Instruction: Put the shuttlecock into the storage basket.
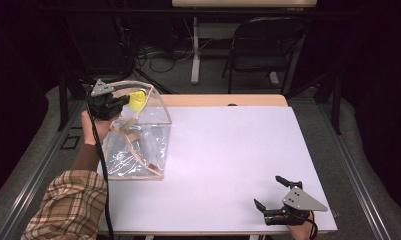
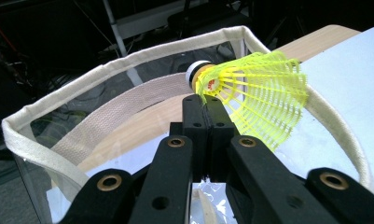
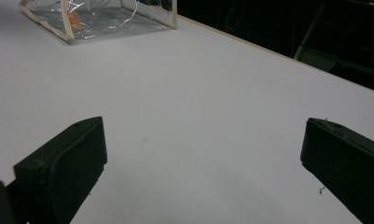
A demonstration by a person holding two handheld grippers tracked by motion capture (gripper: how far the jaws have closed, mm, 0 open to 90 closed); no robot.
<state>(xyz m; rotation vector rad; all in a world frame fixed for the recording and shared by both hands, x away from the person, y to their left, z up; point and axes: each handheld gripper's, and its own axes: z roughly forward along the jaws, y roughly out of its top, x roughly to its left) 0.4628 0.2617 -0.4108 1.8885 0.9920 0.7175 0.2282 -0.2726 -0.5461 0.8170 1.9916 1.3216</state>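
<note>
Clear plastic, edged with cream fabric binding and fitted with woven cream straps, makes up the box-shaped bag that stands open-topped on the white table near its left edge. Through its transparent walls a small orange tag is seen low on the side facing the person; whether anything lies loose on its floor cannot be told.

A neon-yellow plastic shuttlecock with a netted skirt and a white-banded cork tip is held above the bag's open mouth, inside the line of the bound rim. It is clamped by the left gripper, whose two black jaws are pressed together on the edge of the skirt close to the cork, with the skirt flaring off to one side. In the high view the left gripper is seen over the far left corner of the bag, the shuttlecock just beside it.

The right gripper is held low at the near right of the table, well apart from the bag, its jaws spread wide with nothing between them.
</note>
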